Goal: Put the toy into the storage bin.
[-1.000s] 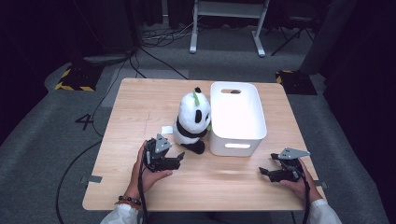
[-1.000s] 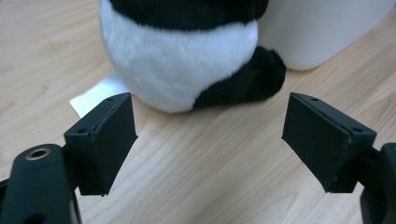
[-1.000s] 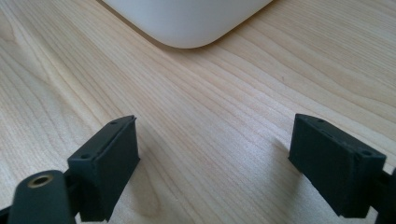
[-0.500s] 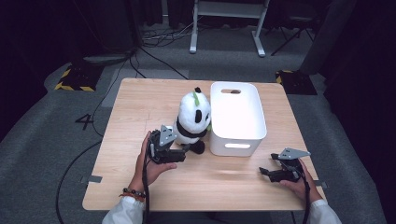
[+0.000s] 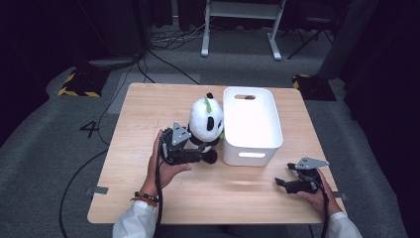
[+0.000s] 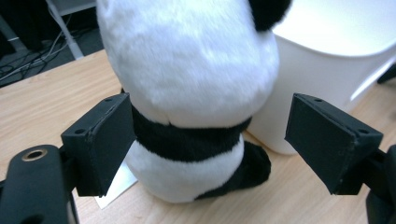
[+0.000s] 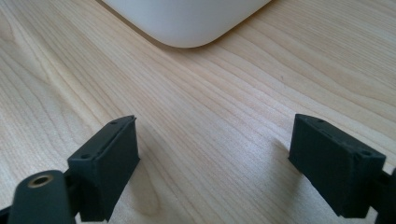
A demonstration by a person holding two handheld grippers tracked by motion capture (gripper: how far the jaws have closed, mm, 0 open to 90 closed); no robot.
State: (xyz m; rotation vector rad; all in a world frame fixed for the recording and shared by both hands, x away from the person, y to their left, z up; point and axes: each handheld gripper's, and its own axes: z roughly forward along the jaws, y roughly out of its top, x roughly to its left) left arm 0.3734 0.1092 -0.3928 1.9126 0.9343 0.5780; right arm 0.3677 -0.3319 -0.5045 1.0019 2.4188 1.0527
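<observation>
Since a second earlier, the left gripper [image 5: 190, 157] had advanced toward the panda [image 5: 206, 121], which sat beside the white bin [image 5: 251, 148] at its 9 o'clock; the right gripper [image 5: 289, 182] rested spread at the table's [image 5: 148, 109] 5 o'clock. Left gripper view: jaws spread around the panda's [image 6: 187, 93] waist, a white card [image 6: 116, 189] underneath. Closing off-centre might topple it against the bin [image 6: 327, 51]. Right gripper view: spread jaws over bare wood, the bin [image 7: 187, 23] at 12 o'clock.

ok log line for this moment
left hand-held gripper: open, jaws flank plush panda | right hand-held gripper: open, idle over table | white bin: beside panda
</observation>
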